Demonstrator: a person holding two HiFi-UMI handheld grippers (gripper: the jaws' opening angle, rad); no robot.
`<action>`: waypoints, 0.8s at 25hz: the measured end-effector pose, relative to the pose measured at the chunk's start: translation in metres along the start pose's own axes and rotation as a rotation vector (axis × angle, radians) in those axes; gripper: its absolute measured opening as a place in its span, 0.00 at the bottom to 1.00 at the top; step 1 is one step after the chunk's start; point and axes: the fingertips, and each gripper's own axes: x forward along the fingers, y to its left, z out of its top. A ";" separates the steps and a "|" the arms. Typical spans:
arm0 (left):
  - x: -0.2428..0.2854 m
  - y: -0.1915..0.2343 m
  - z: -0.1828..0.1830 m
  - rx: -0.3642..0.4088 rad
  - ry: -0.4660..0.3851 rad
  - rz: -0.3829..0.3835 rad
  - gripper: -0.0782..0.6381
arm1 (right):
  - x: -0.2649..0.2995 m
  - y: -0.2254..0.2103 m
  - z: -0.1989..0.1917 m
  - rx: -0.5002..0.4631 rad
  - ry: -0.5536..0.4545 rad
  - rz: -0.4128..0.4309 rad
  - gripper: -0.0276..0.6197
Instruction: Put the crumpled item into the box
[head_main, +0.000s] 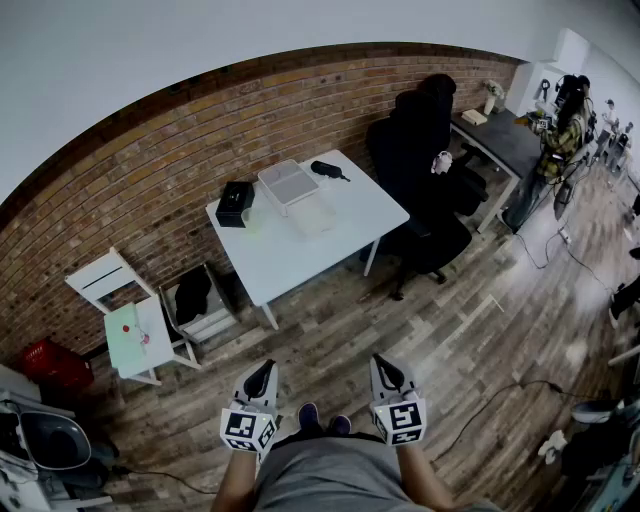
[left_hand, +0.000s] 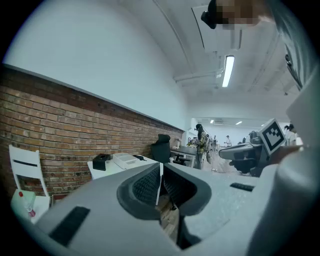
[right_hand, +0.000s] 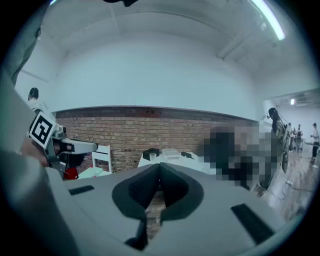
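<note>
Reading both tools well short of the table (head_main: 300, 255). I see left gripper (head_main: 264, 367) and right gripper (head_main: 382, 362) fully closed, empty.

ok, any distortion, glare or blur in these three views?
Head view: heavy fisheye, the brick wall bows into an arc; white table sharp. Left gripper view: ceiling light blows out. Right gripper view: black vignette at corners, even light.

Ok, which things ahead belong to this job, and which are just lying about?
Job: pale lidded box; dark item beside it, probably the crumpled one; white table; left gripper and right gripper, both shut, empty.
Lying about: black case; black office chair; white chair; red basket.
</note>
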 end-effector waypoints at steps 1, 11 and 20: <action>0.002 -0.001 0.001 -0.001 -0.003 -0.003 0.12 | 0.001 -0.003 0.001 0.009 -0.001 -0.001 0.04; 0.009 -0.005 0.007 -0.010 -0.016 -0.007 0.12 | 0.002 -0.015 -0.002 0.094 -0.015 0.005 0.04; 0.012 -0.014 0.018 -0.018 -0.057 -0.056 0.31 | -0.002 -0.028 0.007 0.139 -0.075 -0.015 0.05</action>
